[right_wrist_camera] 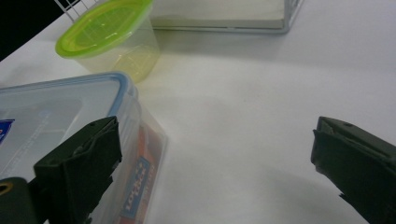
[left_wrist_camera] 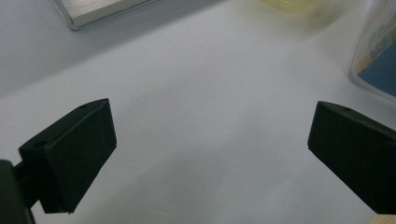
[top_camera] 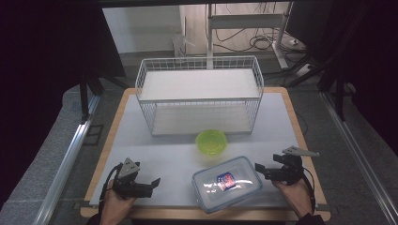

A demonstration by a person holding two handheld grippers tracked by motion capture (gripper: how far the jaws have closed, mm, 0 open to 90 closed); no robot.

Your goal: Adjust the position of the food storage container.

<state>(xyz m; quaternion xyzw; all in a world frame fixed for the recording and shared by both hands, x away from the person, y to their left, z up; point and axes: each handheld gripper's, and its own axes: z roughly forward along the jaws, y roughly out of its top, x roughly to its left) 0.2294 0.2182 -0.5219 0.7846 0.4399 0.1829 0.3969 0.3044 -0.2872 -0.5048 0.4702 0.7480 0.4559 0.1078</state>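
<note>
Red-and-blue label on the clear lidded container [top_camera: 227, 183] at six o'clock of the worktop — lettering runs along its side too, but it's too blurred to read.

Left hand [top_camera: 115, 202]: enters at the lower left of the high view, wrapped round the rear of its tool.
Left gripper [top_camera: 154, 183]: lower left of centre, lying about level, pointing to the frame's right; jaws spread wide, nothing between them.
Right hand [top_camera: 294, 193]: enters at the lower right.
Right gripper [top_camera: 259, 169]: pointing left, jaws wide apart, gripping nothing.
</note>
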